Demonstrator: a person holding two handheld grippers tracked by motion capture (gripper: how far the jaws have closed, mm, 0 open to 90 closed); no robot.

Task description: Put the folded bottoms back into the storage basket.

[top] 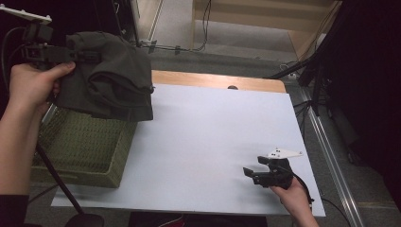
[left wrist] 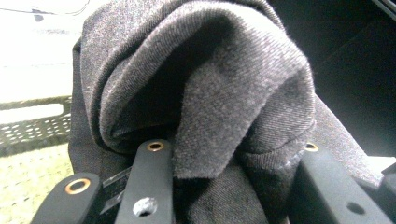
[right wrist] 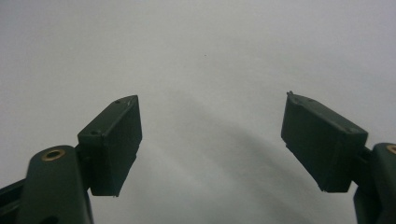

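A dark grey garment (top: 113,80) hangs bunched in the air over the back part of a green woven basket (top: 90,146) at the table's left. My left gripper (top: 92,56) is raised at the top left and shut on the garment's upper edge. In the left gripper view, folds of the grey cloth (left wrist: 210,84) are pinched in my left gripper (left wrist: 233,182), with the basket's weave (left wrist: 28,177) below. My right gripper (top: 253,172) rests low near the front right of the white table sheet (top: 213,132). In the right gripper view, that gripper (right wrist: 212,140) stands wide open over bare white surface, holding nothing.
A black pole (top: 56,182) slants across the basket's front left corner. A strip of wooden tabletop (top: 213,79) shows behind the white sheet. Dark stands and cables (top: 312,80) are off the table's right side, with a metal rail (top: 335,161) on the floor.
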